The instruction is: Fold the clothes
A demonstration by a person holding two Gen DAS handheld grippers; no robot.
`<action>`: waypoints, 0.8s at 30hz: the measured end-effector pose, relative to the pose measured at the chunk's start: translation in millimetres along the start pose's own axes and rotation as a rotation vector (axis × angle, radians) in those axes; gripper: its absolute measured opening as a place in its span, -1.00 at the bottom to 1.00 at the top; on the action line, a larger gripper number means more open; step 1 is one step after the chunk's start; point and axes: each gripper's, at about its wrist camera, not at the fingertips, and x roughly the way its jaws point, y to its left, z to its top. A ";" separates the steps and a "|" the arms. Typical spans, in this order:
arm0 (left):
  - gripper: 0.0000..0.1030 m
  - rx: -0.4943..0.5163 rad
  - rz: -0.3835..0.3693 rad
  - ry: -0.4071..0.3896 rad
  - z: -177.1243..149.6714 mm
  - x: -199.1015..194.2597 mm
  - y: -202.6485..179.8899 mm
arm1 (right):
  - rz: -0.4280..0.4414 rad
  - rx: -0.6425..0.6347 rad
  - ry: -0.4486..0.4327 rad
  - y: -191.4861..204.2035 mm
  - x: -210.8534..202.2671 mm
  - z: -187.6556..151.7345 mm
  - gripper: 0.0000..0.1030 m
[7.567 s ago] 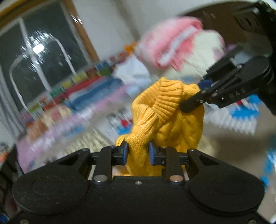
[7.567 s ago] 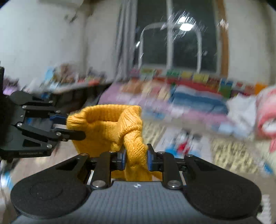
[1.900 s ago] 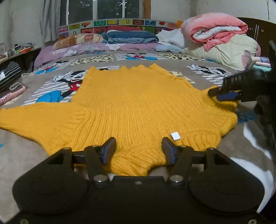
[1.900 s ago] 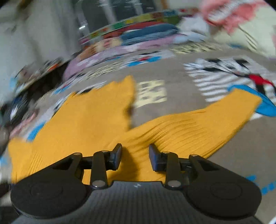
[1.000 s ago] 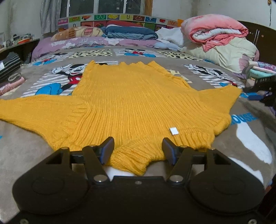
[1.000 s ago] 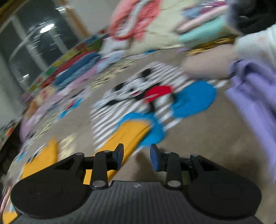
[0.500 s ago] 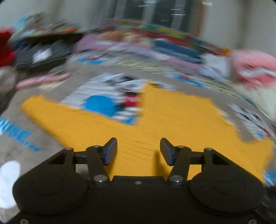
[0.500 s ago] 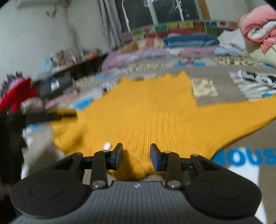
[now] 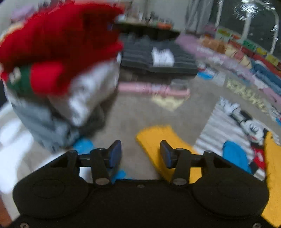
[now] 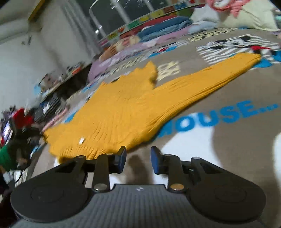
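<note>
bedroom scene, everything's happening on a bed (image 10: 237, 126) covered with a brownish mickey mouse blanket (image 10: 228, 43) that has big blue "mouse..." lettering on it. the yellow knit sweater (image 10: 123, 108) is spread flat on that blanket, face down or up i can't tell, with a little white tag (image 10: 81, 140) near the collar end closest to the right camera and one sleeve (image 10: 228, 68) stretched out toward the striped mickey print. from the left wrist view you only get the other sleeve's cuff (image 9: 158, 138) lying on the blanket just ahead of the fingers, plus a strip of yellow at the right edge. the left gripper (image 9: 140, 154) has its fingers spread wide with nothing between them, hovering by that cuff, not touching as far as i can see. the right gripper (image 10: 137, 160) is parted too, holding nothing, sitting just off the sweater's near edge over the white patch of blanket. further out, the left view shows a blurry stack of folded clothes (image 9: 58, 84) with a red piece (image 9: 58, 40) on top and grey and white ones under it, a dark striped folded item (image 9: 158, 57) behind, and a pink one (image 9: 152, 88) lying in front of that. along the far side there's a row of folded bedding (image 10: 158, 29) under a dark window (image 10: 131, 7), and a pile of pink and cream quilts (image 10: 242, 12) in the corner.
</note>
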 end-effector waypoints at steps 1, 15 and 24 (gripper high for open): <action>-0.08 0.013 -0.030 -0.002 -0.7 -6.8 -6.4 | 0.002 0.029 -0.011 -5.0 -1.1 1.1 -0.28; 0.20 0.407 -0.504 0.138 -68.0 -77.1 -185.3 | 0.037 0.210 -0.084 -33.8 14.9 14.3 0.06; 0.24 0.719 -0.665 0.161 -127.3 -107.3 -318.2 | 0.024 0.131 -0.095 -28.9 31.8 24.0 0.07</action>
